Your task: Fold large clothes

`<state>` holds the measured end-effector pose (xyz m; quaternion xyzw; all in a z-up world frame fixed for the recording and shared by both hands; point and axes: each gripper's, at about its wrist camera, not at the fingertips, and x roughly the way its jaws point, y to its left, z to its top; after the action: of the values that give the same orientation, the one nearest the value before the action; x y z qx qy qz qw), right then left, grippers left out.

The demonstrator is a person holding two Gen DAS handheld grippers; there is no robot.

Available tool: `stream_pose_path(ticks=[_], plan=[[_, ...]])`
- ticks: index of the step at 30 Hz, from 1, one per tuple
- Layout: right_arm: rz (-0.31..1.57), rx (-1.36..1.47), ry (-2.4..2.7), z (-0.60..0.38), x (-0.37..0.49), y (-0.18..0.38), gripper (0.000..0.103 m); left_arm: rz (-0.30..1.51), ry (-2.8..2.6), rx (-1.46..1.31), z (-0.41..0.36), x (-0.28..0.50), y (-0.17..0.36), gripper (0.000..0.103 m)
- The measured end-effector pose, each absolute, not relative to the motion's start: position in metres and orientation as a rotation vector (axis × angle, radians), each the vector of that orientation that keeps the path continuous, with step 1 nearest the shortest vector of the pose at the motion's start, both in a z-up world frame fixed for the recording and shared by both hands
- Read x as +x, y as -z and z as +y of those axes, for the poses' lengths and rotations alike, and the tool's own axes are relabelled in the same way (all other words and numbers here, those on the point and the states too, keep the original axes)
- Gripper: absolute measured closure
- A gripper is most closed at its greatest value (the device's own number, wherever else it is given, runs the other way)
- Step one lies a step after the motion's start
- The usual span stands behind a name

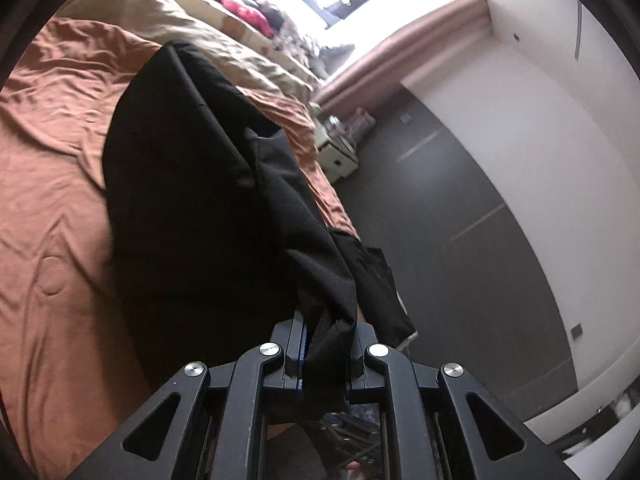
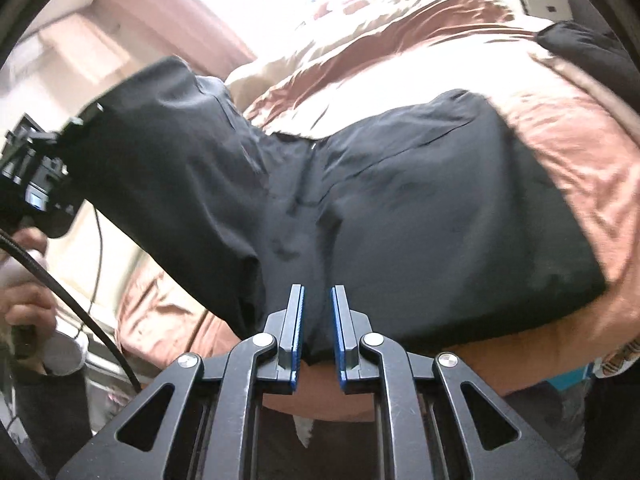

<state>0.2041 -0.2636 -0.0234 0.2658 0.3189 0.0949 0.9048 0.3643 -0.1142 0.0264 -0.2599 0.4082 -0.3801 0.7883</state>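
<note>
A large black garment [image 1: 192, 184] lies partly on the rust-orange bed sheet [image 1: 52, 160]. My left gripper [image 1: 328, 340] is shut on a bunched edge of it, and the cloth drapes up from the bed into the jaws and hangs over the bed's side. In the right wrist view the garment [image 2: 440, 208] spreads across the sheet [image 2: 580, 168], its left part lifted by the left gripper [image 2: 36, 176]. My right gripper [image 2: 318, 300] is shut on a fold at the near edge, with black cloth filling the narrow gap between the blue pads.
A beige duvet [image 1: 200, 28] and pink cushions [image 1: 244, 12] lie at the bed's far end. A white nightstand [image 1: 336, 156] stands beside the bed on the dark grey floor [image 1: 460, 220]. A person's hand [image 2: 24, 308] and a cable [image 2: 80, 308] are at the left.
</note>
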Motion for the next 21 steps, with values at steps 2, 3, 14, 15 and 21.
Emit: stream_pose_path(ticks=[2, 3, 14, 15, 21], plan=[[0.616, 0.544, -0.162, -0.273, 0.185, 0.019, 0.085, 0.903, 0.837, -0.534, -0.137, 0.369, -0.022, 0.090], [0.591, 0.557, -0.146, -0.283, 0.176, 0.018, 0.065, 0.920, 0.849, -0.525, -0.151, 0.371, -0.017, 0.090], [0.565, 0.685, -0.022, -0.344, 0.122, 0.041, 0.033, 1.174, 0.886, -0.412, -0.274, 0.392, 0.068, 0.079], [0.570, 0.693, -0.020, -0.347, 0.120, 0.043, 0.033, 1.207, 0.888, -0.402, -0.281, 0.392, 0.077, 0.072], [0.571, 0.731, -0.040, -0.352, 0.124, 0.046, 0.033, 1.205, 0.928, -0.424, -0.269, 0.392, 0.079, 0.042]])
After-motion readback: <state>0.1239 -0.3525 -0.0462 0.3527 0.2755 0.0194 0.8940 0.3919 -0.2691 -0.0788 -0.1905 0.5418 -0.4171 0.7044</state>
